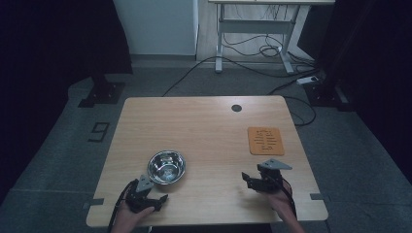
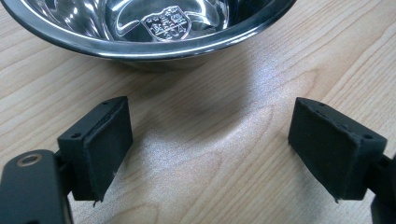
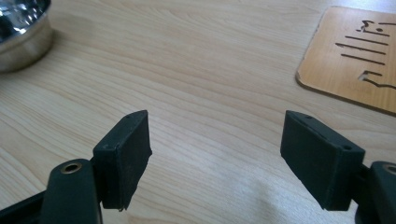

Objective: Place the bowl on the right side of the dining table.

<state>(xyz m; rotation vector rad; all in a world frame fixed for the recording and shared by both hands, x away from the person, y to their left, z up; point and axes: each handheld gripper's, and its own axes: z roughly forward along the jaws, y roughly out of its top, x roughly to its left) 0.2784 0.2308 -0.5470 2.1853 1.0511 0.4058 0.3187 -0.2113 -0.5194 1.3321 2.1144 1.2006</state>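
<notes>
Polished steel catches the eye from the high view: a round, shiny stainless-steel bowl (image 1: 166, 167) sits on the pale wooden table (image 1: 204, 126) near the front left, just ahead of the left gripper (image 1: 156, 198), while the right gripper (image 1: 247, 177) rests well apart from it, below a flat orange wooden card with cut slots (image 1: 266, 141). The bowl looks empty. In the left gripper view its rim (image 2: 154, 46) curves just beyond the jaws, which stand wide apart with nothing between them; an etched crest marks the bare bottom. I judge it light, rigid and slippery, so the thin rim seems the best place to pinch. In the right gripper view the jaws are likewise spread wide and empty over bare wood, the bowl's wall (image 3: 21, 39) at far left, the card (image 3: 355, 60) at right.
</notes>
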